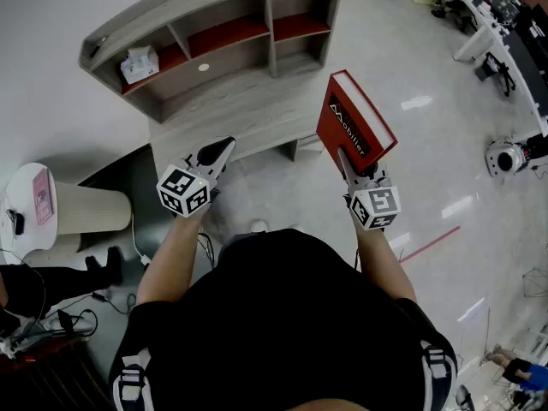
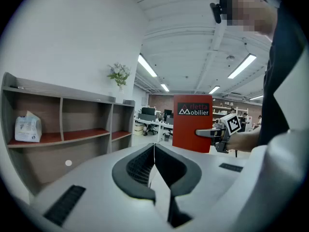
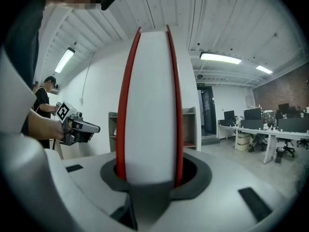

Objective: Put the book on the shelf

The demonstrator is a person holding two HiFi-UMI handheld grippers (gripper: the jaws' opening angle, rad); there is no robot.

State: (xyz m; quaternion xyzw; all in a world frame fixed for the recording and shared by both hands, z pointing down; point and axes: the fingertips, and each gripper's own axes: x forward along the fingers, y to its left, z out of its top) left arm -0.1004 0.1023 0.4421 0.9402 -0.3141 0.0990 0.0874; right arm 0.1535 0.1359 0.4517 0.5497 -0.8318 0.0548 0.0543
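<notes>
A red book [image 1: 355, 125] with white lettering on its cover stands upright in my right gripper [image 1: 349, 163], which is shut on its lower edge. In the right gripper view the book's white page edge [image 3: 149, 105] fills the space between the jaws. The grey wooden shelf unit [image 1: 224, 62] with red boards is ahead and to the left of the book. My left gripper [image 1: 224, 146] hovers over the unit's lower ledge, shut with nothing in it, its jaws meeting [image 2: 153, 148]. The left gripper view shows the book [image 2: 192, 124] to the right of the shelf's compartments [image 2: 63, 129].
A tissue pack [image 1: 139, 62] sits in the left compartment, and a small plant [image 2: 119, 74] stands on top of the shelf. A round white table [image 1: 30, 208] and a beige bin [image 1: 90, 212] are at the left. Office desks [image 1: 501, 32] line the far right.
</notes>
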